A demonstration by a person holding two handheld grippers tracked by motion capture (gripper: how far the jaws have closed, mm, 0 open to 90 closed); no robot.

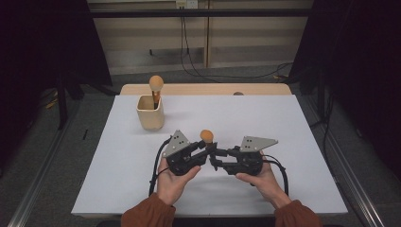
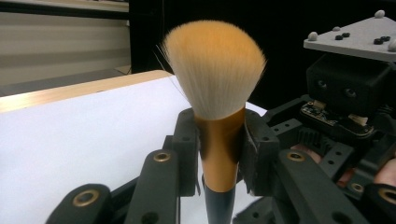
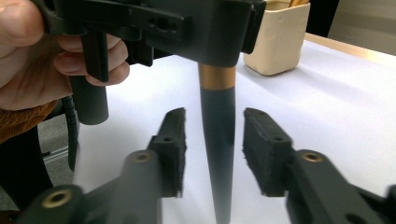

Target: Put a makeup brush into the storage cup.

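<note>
Left hand-held gripper clamps brush; cup holds another.

Left claw clamped shut, right claw parted, facing it.

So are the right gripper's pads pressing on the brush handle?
No, in the right gripper view the right gripper stands open, with a gap on each side of the dark brush handle between its pads.

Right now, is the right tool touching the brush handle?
Apart. The right gripper view shows a strip of white table on each side of the dark handle, between it and the right tool's pads. The left tool grips the gold collar.
</note>
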